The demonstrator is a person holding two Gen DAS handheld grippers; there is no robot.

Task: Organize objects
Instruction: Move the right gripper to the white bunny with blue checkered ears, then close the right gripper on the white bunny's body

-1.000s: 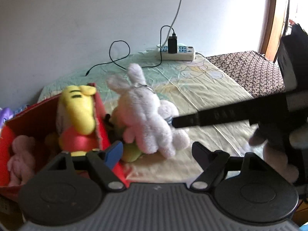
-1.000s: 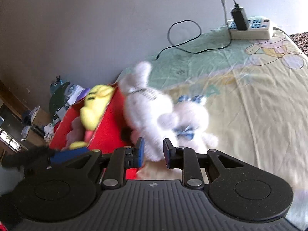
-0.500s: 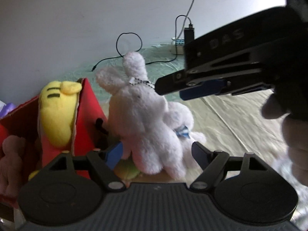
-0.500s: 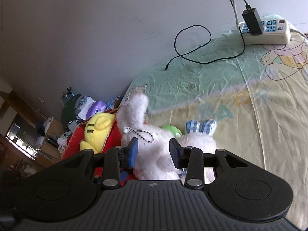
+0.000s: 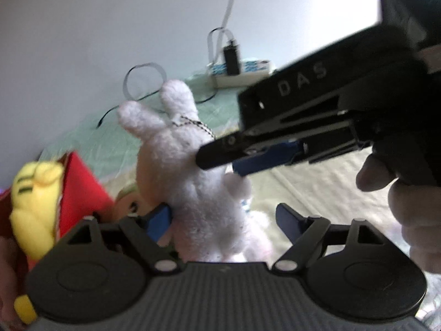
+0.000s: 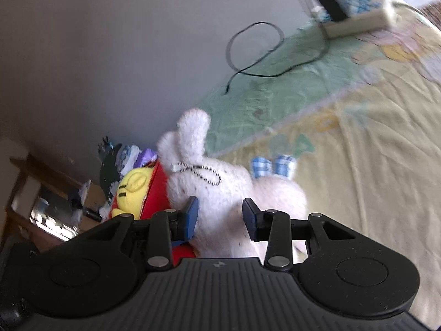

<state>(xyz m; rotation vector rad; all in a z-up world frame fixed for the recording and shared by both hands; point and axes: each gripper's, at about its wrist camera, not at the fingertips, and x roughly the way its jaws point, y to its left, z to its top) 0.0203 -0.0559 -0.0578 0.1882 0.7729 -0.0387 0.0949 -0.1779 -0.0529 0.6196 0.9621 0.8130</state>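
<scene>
Much bare bedsheet (image 6: 372,165) beside white rabbit (image 6: 220,190)

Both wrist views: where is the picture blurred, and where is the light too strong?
Left wrist view: the white rabbit and right gripper are softly blurred; the upper right corner is washed out. Right wrist view: the power strip and bedsheet are smeared.

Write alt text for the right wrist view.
The right gripper, jaws apart, straddles a white plush rabbit lying on a bedsheet. A red box holding a yellow plush sits at its left; a power strip lies far behind.
</scene>
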